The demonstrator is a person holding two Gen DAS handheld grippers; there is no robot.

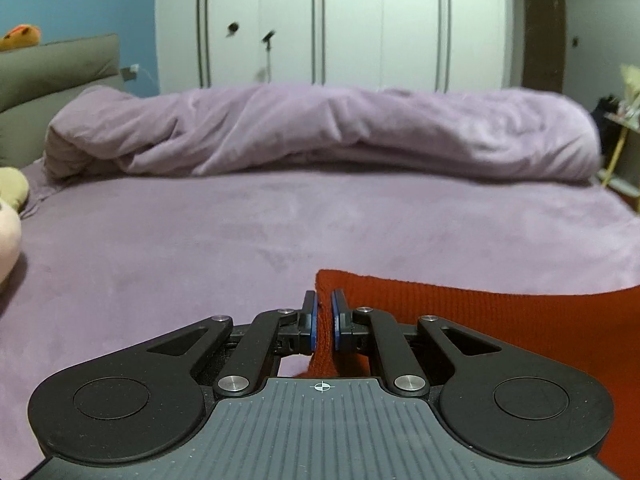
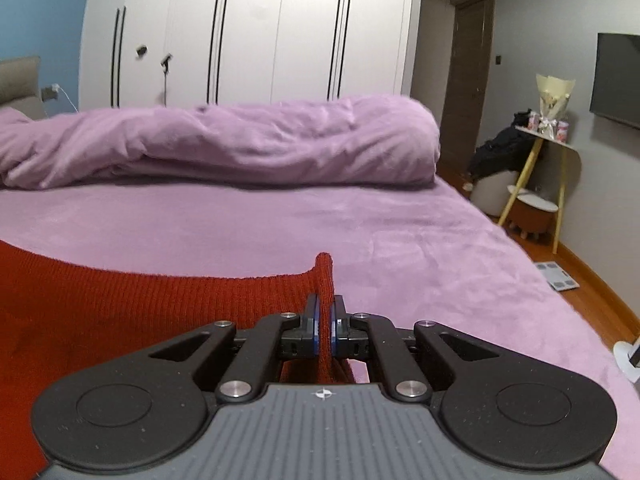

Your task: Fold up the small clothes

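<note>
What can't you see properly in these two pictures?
- Red knit garment: its lower part is hidden by the left gripper in the left wrist view and runs off the picture's edge, so its kind is unclear.
- Same in the right wrist view, behind the right gripper.
- Tiny things on the side table: too small.

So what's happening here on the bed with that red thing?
A person is folding a red knit garment on a purple bedsheet. The left gripper and the right gripper each have their jaws shut on one edge of it, the cloth stretched between them. A rolled purple duvet lies behind.
</note>
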